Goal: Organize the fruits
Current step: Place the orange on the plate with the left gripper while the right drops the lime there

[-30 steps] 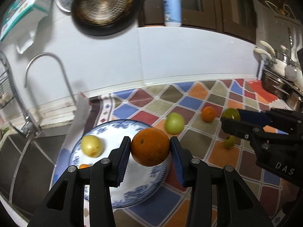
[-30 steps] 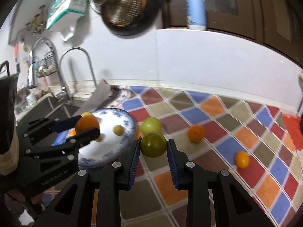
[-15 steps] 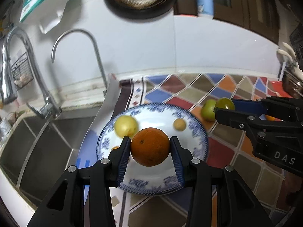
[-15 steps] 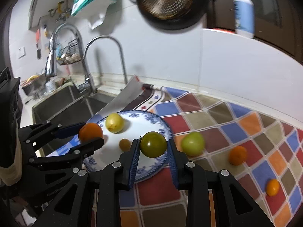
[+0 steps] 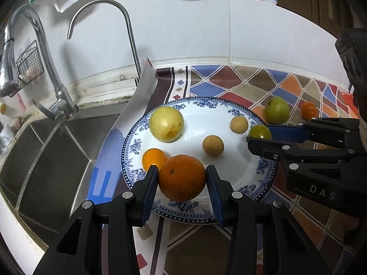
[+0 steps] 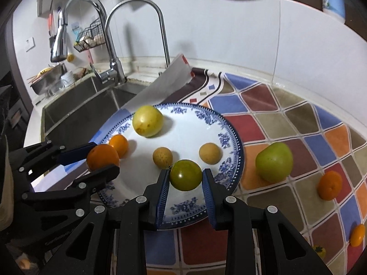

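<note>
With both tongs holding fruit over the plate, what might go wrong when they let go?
The orange in the left tongs hangs over the plate's near rim and may roll off. It could also land on the small orange beside it. The green fruit in the right tongs may knock the two small tan fruits nearby.

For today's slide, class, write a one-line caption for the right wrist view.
Right gripper holds a green fruit over the blue-patterned plate; left gripper brings an orange.

Reads "DAS" in pale letters on the black body of the right tool (image 5: 260, 135); nothing else legible.
</note>
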